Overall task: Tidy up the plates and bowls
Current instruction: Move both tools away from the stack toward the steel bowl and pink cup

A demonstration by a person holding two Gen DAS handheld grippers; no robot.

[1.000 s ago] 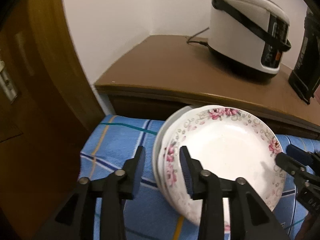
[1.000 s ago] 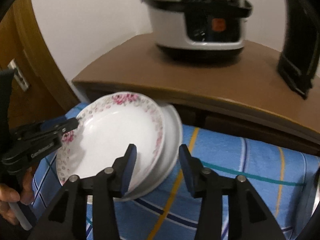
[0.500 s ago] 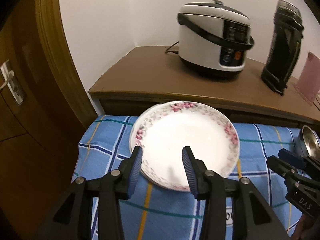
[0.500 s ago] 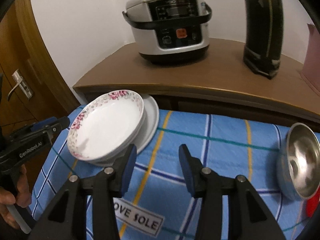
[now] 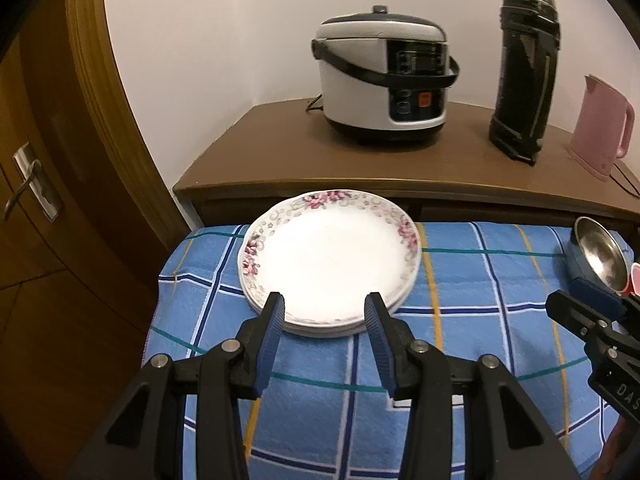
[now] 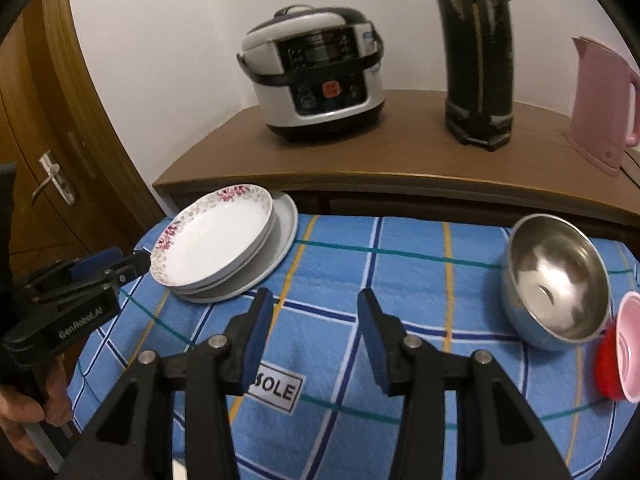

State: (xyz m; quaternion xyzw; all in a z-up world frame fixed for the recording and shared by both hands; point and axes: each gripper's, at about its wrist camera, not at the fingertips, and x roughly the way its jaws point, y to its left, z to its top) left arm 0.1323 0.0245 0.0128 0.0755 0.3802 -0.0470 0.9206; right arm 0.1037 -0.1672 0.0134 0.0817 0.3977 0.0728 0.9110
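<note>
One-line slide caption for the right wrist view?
Open right gripper above blue checked cloth, between stacked floral white plates and steel bowl.

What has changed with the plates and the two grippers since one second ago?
Both grippers let go of the plate stack and drew back from it: the left gripper and the right gripper now stand open and empty. The stack, tilted between them before, now lies flat on the blue cloth. The rice cooker did not move.
</note>
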